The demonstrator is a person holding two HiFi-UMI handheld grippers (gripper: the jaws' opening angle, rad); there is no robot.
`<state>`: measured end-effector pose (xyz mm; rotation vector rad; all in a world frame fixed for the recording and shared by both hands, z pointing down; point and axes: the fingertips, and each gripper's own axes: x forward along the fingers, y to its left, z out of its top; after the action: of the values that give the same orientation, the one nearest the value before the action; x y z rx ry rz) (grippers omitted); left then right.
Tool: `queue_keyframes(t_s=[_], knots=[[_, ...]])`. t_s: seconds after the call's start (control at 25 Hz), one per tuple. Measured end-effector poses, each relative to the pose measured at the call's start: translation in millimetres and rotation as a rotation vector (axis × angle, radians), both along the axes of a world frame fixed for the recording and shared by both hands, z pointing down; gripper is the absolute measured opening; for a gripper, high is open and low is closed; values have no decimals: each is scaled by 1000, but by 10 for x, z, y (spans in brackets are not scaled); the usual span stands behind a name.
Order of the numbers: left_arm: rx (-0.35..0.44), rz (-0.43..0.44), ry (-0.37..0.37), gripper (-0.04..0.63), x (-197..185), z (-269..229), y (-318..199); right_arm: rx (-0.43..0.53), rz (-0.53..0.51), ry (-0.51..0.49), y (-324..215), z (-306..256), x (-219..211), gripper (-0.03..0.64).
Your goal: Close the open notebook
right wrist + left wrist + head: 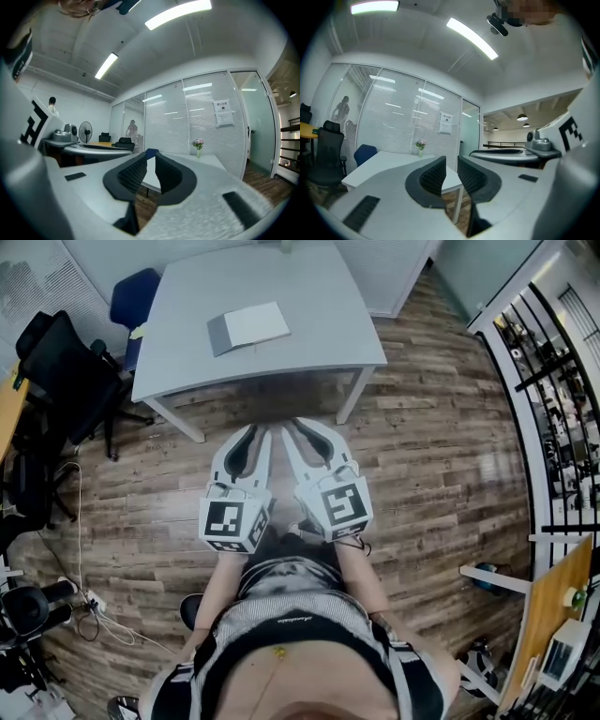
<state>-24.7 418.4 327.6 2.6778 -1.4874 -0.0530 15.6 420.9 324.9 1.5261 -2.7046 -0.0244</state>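
Head view: one grey bench [314, 329] stands on a wood-plank floor [422, 427] in a glass-walled office, with one blue chair [134, 298] at its far left corner and one black chair [64, 371] off its left side. One notebook [249, 326] lies open near the bench's middle. Two grippers, left [251, 432] and right [300, 426], are held side by side in front of the bench, pointing at it, each with its fingers a narrow gap apart and nothing between them.
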Motion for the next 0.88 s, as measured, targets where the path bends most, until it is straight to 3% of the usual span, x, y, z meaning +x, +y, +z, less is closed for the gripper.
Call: queue_keyframes(t_s=[0.48, 0.88], knots=[[-6, 43, -17, 69, 104, 15, -158, -15, 5, -12, -192, 34, 37, 63], [1, 69, 1, 69, 32, -17, -745, 5, 21, -7, -750, -12, -63, 63]])
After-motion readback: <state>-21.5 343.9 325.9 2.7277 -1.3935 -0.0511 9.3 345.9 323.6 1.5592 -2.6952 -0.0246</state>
